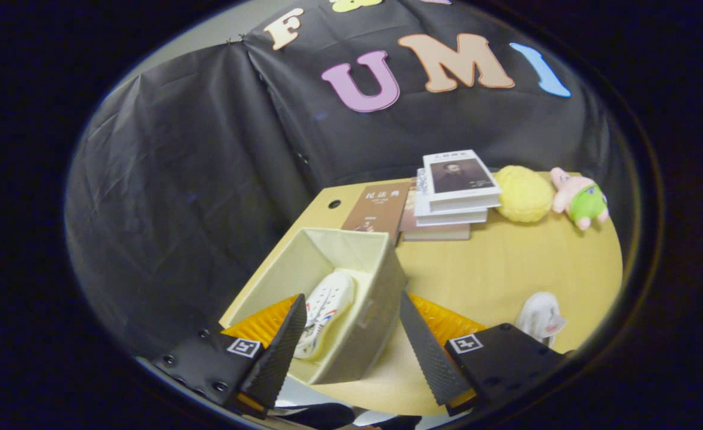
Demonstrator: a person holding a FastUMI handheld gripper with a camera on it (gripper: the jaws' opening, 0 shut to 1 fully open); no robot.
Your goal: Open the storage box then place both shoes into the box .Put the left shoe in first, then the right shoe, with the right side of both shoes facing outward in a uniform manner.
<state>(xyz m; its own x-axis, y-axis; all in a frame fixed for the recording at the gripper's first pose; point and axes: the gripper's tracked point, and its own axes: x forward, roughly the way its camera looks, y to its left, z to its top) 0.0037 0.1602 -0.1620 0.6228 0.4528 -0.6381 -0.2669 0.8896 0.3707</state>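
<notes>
White shoe [326, 310] inside open beige box [381, 286], fingers [285, 346] spread, empty

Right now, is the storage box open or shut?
Open. The storage box has no lid on top; its pale inside shows, with one white shoe lying in it. The tool is open above it.

Matt fabric-covered storage box [381, 298] between the spread, empty fingers of the gripper [351, 352]. Inside it, smooth perforated leather-like shoe [327, 310]. Second shoe [539, 316] of the same finish beside the right finger. Smooth, faintly satin wood-look table [506, 269]. Beyond, glossy paper books [456, 188], fuzzy yellow plush [524, 194], soft plush toy [581, 197].
</notes>
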